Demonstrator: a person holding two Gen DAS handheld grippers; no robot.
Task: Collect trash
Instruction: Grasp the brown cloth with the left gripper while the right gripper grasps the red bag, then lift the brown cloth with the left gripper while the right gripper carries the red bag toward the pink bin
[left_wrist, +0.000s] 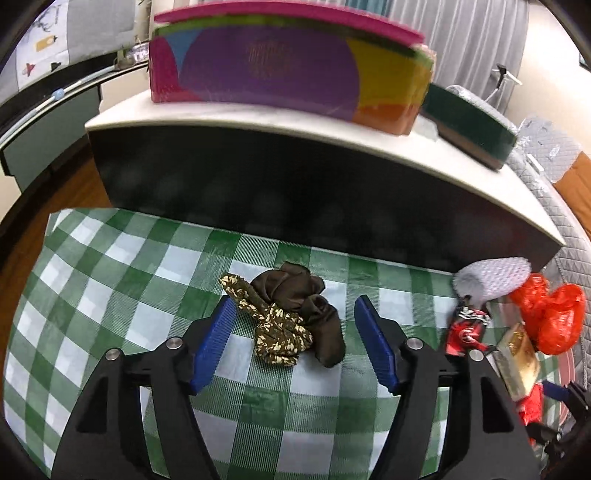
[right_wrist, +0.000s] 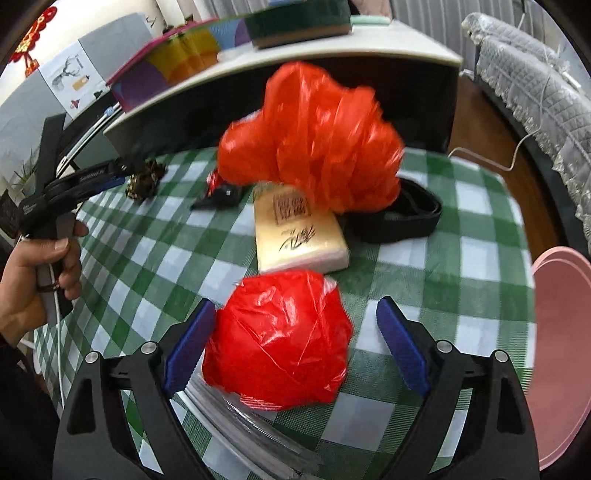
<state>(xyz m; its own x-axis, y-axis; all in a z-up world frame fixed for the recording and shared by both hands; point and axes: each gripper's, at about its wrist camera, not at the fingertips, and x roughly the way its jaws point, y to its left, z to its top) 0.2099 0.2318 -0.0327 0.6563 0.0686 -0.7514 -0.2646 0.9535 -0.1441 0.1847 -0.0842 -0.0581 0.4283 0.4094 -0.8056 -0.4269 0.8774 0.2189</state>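
Between the blue pads of the left gripper (left_wrist: 293, 341), at the centre of the left wrist view, lies a crumpled brown cloth wad (left_wrist: 291, 319) on the checked tablecloth (left_wrist: 110, 280); the jaws stand apart and touch nothing, and the wad's long axis runs from upper left to lower right, slanting across the gap. Further right, the right gripper (right_wrist: 295, 347) also gapes, with a red plastic ball (right_wrist: 279, 354) sitting between its pads, closer to the left pad, apparently untouched. Each hand looks nearest its own piece, so both seem ready to close. Behind, in the upper middle, a larger red bag (right_wrist: 314, 136) rests partly on a cream packet (right_wrist: 299, 232).
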